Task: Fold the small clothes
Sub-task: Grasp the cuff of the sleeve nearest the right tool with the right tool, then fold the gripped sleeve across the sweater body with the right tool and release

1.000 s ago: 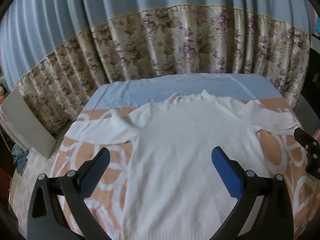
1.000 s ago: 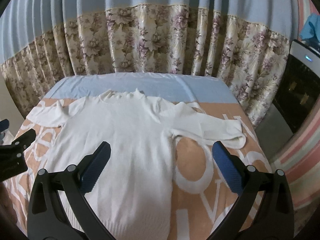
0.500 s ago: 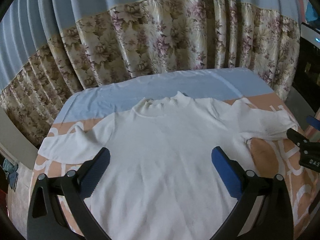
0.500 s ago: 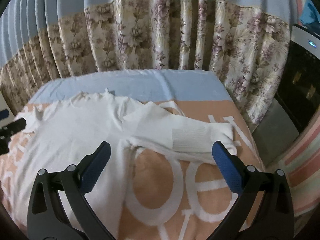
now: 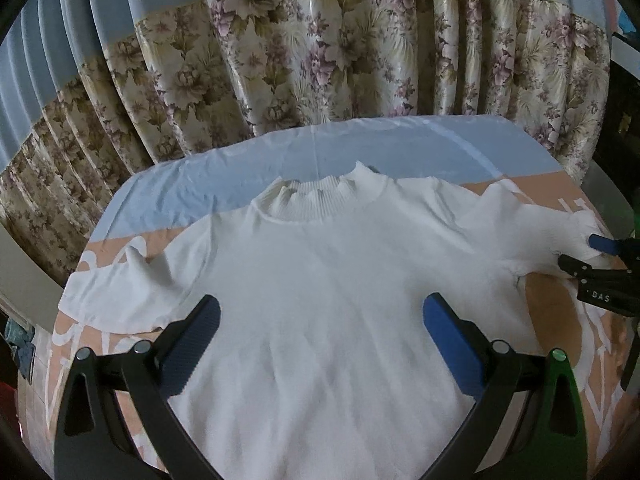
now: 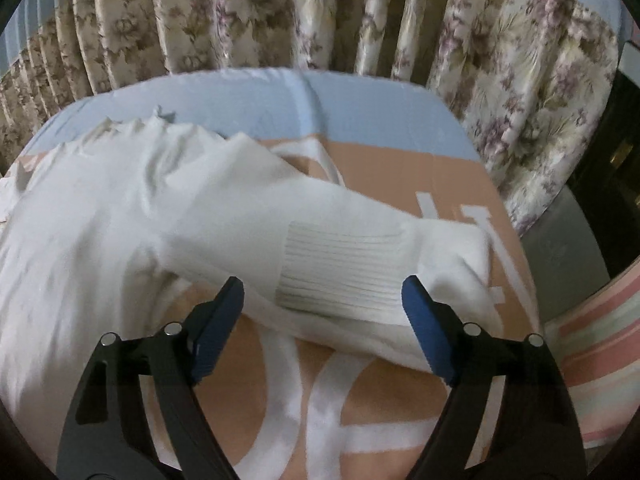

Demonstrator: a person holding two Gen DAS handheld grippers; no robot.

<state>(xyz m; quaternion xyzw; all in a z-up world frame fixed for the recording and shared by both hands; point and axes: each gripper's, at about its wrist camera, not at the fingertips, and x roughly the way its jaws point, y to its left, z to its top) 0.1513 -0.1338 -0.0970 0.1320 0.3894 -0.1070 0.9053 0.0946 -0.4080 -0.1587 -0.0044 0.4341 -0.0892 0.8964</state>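
Note:
A white knit sweater [image 5: 332, 280] lies flat, front up, on the bed, collar toward the curtain, both sleeves spread sideways. My left gripper [image 5: 320, 336] is open and hovers over the sweater's chest. My right gripper [image 6: 324, 320] is open, its fingers on either side of the ribbed cuff [image 6: 340, 268] of the right sleeve [image 6: 280, 216], which is folded back on itself. The right gripper also shows at the right edge of the left wrist view [image 5: 600, 264], at that sleeve's end.
The bed cover [image 6: 360, 400] is peach with white lettering and a light blue band [image 5: 240, 176] at the far side. A floral curtain [image 5: 320, 48] hangs behind. The bed's right edge [image 6: 532, 280] drops to a striped cloth [image 6: 592, 344] and dark furniture.
Both grippers moved forward and lower. The right gripper swung right and closed in on the right sleeve's cuff. The left moved from the sweater's left side to over its chest.

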